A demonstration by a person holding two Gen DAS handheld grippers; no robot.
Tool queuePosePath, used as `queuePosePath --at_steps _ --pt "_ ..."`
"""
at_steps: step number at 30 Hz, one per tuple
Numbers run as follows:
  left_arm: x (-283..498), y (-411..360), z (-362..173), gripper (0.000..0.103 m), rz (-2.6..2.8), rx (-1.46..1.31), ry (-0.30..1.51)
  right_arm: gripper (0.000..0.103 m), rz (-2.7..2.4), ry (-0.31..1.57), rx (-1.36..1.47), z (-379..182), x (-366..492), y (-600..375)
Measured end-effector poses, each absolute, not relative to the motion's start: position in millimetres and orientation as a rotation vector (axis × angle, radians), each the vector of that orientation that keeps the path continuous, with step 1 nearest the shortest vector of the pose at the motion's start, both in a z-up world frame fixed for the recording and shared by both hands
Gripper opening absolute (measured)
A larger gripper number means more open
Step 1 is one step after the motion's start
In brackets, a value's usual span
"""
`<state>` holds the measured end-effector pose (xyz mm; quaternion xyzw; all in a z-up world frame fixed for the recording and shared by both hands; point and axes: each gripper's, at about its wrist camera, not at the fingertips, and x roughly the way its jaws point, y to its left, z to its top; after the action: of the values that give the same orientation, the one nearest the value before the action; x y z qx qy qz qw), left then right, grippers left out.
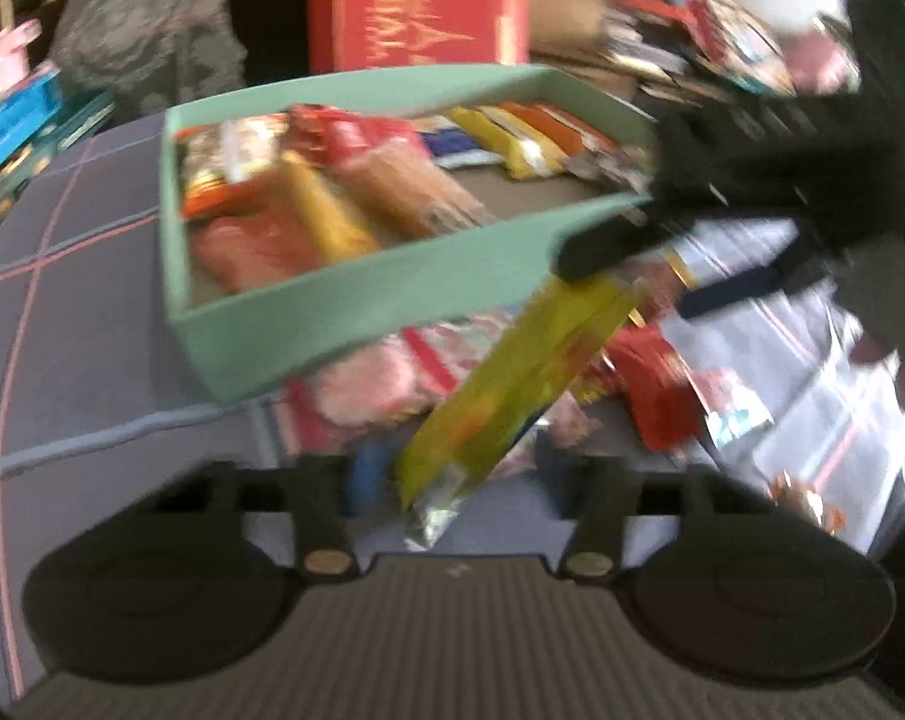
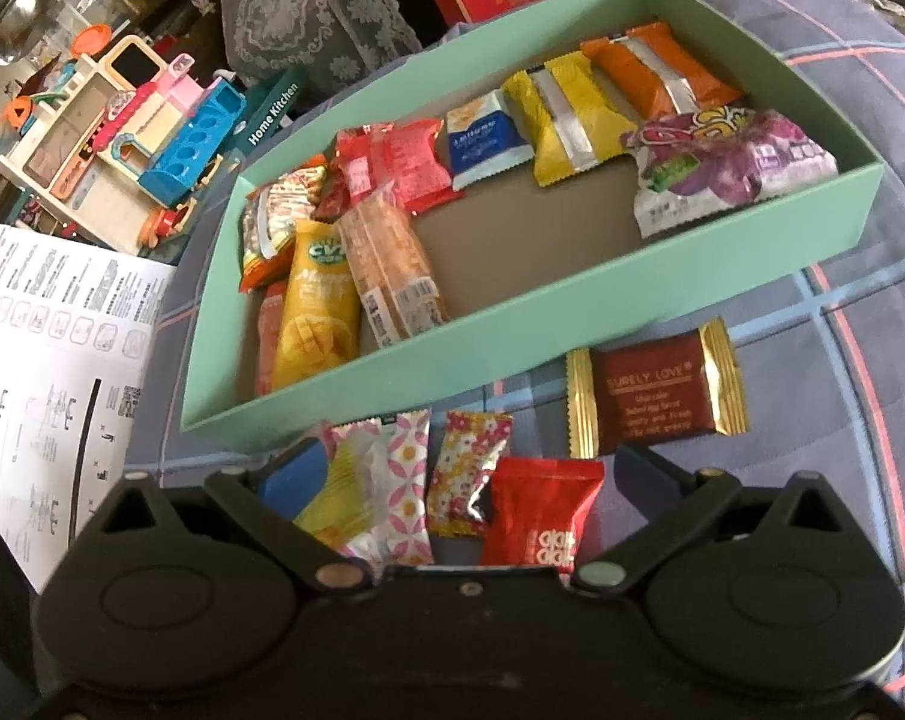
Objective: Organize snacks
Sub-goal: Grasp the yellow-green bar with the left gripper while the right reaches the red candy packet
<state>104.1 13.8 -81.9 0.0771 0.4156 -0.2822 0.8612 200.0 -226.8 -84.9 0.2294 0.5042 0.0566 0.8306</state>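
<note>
Nearest to the left wrist camera is the left gripper (image 1: 458, 474). Its jaws stand close together, and the foil end of the yellow-green packet (image 1: 512, 384) is between them. The picture is blurred, so I cannot tell if the pads really press on it. The long axis of the packet goes diagonally, from these jaws up and to the right, and its far end reaches a finger of the right gripper (image 1: 662, 270). The mint-green box (image 1: 332, 300) stands just behind the packet, forward and a little to the left of the jaws, on the checked cloth (image 1: 92, 300).

From the right wrist camera, the right gripper has its jaws spread wide and they pinch nothing. Between and before them lie loose snacks: the same yellow-green packet just beside the left finger, a flowered packet (image 2: 464, 468), a red packet (image 2: 536, 516) and, farther away, a dark red packet (image 2: 656, 396). The box lies just beyond them and its brown floor is bare in the middle.

I judge that the left hand is the nearer one to the packet's foil end. The coming move is probably a short carry forward over the near wall, with the packet turned to lie along its neighbours.
</note>
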Motion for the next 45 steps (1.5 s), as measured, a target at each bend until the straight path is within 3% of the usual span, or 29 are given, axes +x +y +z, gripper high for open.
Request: queuePosePath --at_steps 2,17,23,26,30,41,45 --pt "99 11 -83 0.026 -0.583 0.172 0.867 0.103 0.119 1.067 0.479 -85 201 -224" --pt "95 48 -86 0.025 -0.509 -0.17 1.056 0.103 0.079 1.041 0.478 -85 174 -252" --pt "101 44 -85 0.026 -0.446 -0.152 1.074 0.103 0.059 1.041 0.462 -90 157 -258" --pt "100 38 -83 0.028 -0.43 -0.131 1.072 0.092 0.107 1.036 0.38 -89 156 -243" --pt "97 38 -82 0.029 -0.405 -0.128 1.069 0.054 0.163 1.056 0.186 -92 163 -206" --pt "99 22 -80 0.049 -0.363 -0.026 1.034 0.042 0.199 1.055 0.127 -98 144 -197" --pt "99 13 -81 0.046 -0.352 0.01 1.01 0.045 0.196 1.045 0.115 -99 146 -194"
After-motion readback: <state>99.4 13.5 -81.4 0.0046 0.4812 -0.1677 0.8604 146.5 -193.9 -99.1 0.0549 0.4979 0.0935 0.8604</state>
